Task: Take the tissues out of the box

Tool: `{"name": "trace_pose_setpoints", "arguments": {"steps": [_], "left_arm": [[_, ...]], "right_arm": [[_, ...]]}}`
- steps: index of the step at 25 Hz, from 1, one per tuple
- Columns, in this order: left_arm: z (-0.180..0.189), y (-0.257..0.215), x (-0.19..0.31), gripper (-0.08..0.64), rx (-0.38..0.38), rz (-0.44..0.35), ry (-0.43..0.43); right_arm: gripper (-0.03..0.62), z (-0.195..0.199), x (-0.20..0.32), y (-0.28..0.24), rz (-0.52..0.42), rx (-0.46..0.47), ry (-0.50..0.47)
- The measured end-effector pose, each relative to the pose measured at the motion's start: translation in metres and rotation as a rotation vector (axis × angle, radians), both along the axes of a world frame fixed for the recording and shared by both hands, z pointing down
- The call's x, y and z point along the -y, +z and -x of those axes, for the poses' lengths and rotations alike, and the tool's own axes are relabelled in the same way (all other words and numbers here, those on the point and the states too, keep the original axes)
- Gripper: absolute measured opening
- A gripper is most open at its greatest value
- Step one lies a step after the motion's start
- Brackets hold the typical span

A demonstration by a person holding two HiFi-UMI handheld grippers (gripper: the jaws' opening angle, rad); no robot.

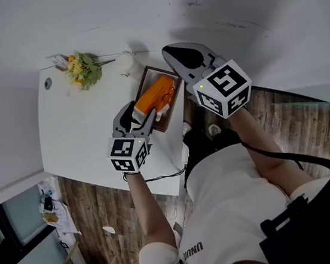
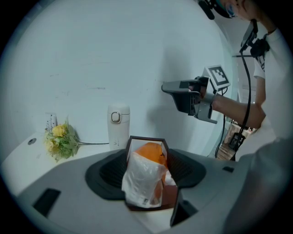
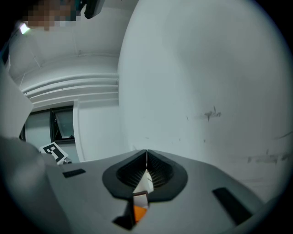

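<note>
Currently, the orange tissue pack [image 1: 155, 95] is pinched between the left gripper's [image 2: 146, 171] jaws, over the brown box [image 2: 146, 137] on the white table [image 1: 80, 127]. The right gripper [image 3: 146, 157] is held raised, jaws pressed together, empty.

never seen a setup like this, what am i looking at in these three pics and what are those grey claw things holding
A person holds a two-jaw gripper in each hand. One picture comes from a camera on the person's head, looking down; the other two from cameras riding on the grippers. The left gripper is closed on an orange tissue pack, tilted in a dark box on the white table. The right gripper is raised, jaws together, empty. Yellow flowers and a white flask sit further back.
</note>
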State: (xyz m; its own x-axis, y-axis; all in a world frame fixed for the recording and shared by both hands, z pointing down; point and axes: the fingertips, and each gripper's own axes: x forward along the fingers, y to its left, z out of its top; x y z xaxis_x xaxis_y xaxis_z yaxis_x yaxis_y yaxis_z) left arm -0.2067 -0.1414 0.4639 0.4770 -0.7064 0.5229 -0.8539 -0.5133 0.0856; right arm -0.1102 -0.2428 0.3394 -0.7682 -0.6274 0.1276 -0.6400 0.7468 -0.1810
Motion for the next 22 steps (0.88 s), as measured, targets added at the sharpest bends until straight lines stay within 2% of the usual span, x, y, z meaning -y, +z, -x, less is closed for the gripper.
{"name": "trace_pose_setpoints", "arguments": {"steps": [16, 22], "left_arm": [[-0.0003, 0.0026, -0.0022, 0.281, 0.034, 0.005, 0.018], [0.0007, 0.0037, -0.0033, 0.257, 0.058, 0.006, 0.020]], "right_arm": [[0.020, -0.0006, 0.0021, -0.0011, -0.003, 0.002, 0.010], [0.020, -0.0022, 0.0026, -0.0004, 0.000, 0.005, 0.016]]}}
